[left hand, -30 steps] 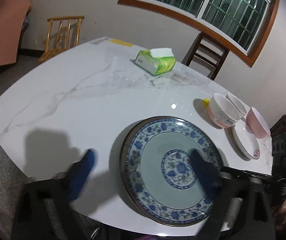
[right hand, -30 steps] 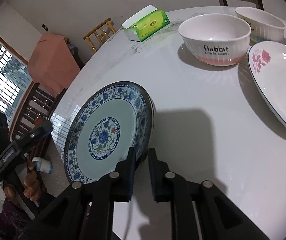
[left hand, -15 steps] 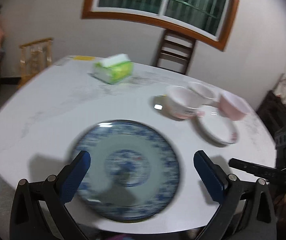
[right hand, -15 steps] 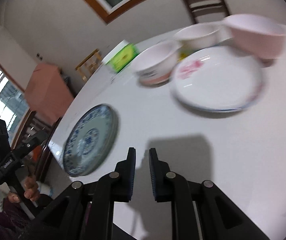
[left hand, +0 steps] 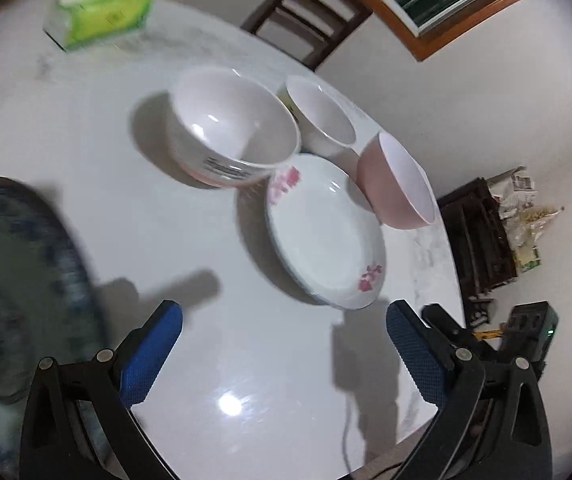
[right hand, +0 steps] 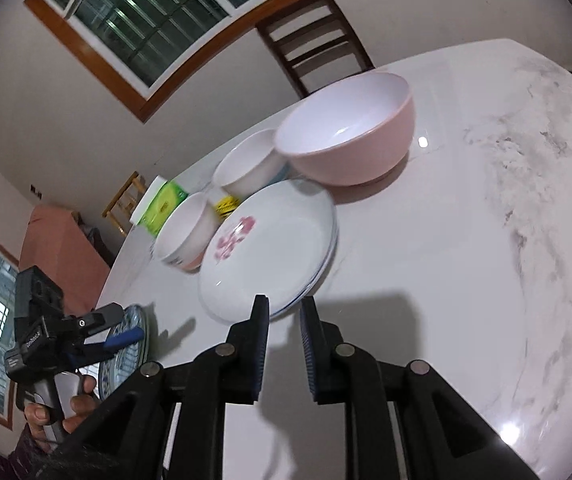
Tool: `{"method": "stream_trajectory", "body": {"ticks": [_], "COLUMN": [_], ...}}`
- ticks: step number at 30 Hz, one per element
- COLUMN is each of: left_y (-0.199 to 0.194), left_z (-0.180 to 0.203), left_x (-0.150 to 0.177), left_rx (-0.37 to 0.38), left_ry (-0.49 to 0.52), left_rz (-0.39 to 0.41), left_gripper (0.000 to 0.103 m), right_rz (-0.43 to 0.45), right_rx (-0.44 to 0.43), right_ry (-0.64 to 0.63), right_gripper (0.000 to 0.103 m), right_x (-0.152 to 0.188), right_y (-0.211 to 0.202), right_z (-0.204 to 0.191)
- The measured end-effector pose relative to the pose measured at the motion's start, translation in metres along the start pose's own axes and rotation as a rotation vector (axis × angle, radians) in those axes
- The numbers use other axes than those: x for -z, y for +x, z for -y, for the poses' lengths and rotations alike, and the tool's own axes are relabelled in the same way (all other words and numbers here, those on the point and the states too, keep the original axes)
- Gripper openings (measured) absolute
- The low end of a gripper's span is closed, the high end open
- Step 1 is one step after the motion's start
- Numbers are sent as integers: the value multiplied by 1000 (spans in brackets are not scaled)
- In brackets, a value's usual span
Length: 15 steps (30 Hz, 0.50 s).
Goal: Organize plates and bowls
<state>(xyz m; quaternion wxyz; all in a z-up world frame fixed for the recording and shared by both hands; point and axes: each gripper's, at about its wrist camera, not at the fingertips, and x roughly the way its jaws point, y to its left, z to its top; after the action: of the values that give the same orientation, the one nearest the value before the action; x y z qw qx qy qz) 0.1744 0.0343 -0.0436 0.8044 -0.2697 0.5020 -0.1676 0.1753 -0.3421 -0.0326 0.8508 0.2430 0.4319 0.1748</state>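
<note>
A white plate with pink flowers [left hand: 326, 236] [right hand: 265, 244] lies on the white marble table [left hand: 145, 220]. Behind it stand a white lettered bowl [left hand: 233, 140] [right hand: 183, 236], a smaller white bowl [left hand: 320, 114] [right hand: 247, 164] and a pink bowl [left hand: 398, 184] [right hand: 350, 144]. A blue patterned plate [left hand: 17, 280] [right hand: 125, 344] lies at the left. My left gripper [left hand: 281, 344] is wide open and empty, just short of the flowered plate. My right gripper [right hand: 283, 312] is slightly open and empty at the flowered plate's near rim.
A green tissue box [left hand: 101, 16] [right hand: 161, 208] sits at the table's far side. A dark wooden chair [left hand: 306, 12] [right hand: 314, 36] stands behind the table. A dark rack with packets [left hand: 486, 236] stands off the right edge.
Both grippers have swung right, from the blue plate towards the flowered plate and bowls. The right gripper's jaws have parted slightly. The left gripper stays wide open.
</note>
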Motion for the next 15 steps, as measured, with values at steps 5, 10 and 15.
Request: {"method": "stream_trajectory", "body": {"ticks": [5,10,15], "left_y": [27,42,57], "left_z": [8,6,-1], "left_x": [-11,-22,-31], "left_rx": [-80,-139,-143], "left_ry": [-3,-13,-52], "left_rz": [-36,-50,-67], "left_gripper": [100,100,88], "right_rz": [-15,-31,-55], "right_rx": [-21,-27,-28], "right_ry": [23,32,62], "right_gripper": [18,18,18], "right_x": [-13,-23,-32], "right_y": [13,27,44], "right_z": [14,22,34]}}
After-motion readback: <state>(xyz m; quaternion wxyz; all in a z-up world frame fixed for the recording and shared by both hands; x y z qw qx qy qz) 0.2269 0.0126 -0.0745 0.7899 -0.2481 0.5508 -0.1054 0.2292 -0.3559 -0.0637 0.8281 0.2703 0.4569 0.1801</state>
